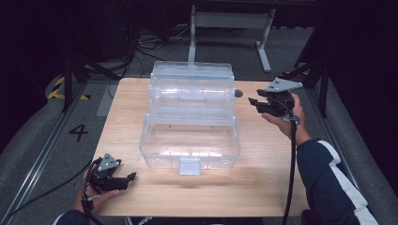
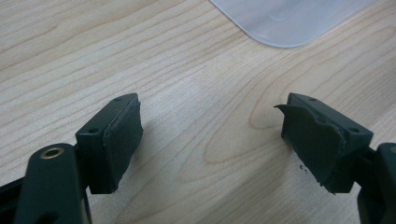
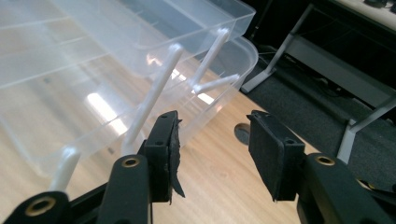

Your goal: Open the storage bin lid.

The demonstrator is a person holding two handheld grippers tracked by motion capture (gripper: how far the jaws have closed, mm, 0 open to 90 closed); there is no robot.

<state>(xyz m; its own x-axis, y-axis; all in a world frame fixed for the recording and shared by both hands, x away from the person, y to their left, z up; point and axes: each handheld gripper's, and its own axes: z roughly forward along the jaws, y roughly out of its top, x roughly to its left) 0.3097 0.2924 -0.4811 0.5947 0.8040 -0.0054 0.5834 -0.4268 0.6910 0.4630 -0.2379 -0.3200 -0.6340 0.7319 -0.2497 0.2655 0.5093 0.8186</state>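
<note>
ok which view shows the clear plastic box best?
The high view: the whole clear plastic box sits open mid-table, trays stepped up toward the back, latch tab at the front. The right gripper view shows one end up close, with its white link arms. The left gripper view catches just a rounded corner.
</note>
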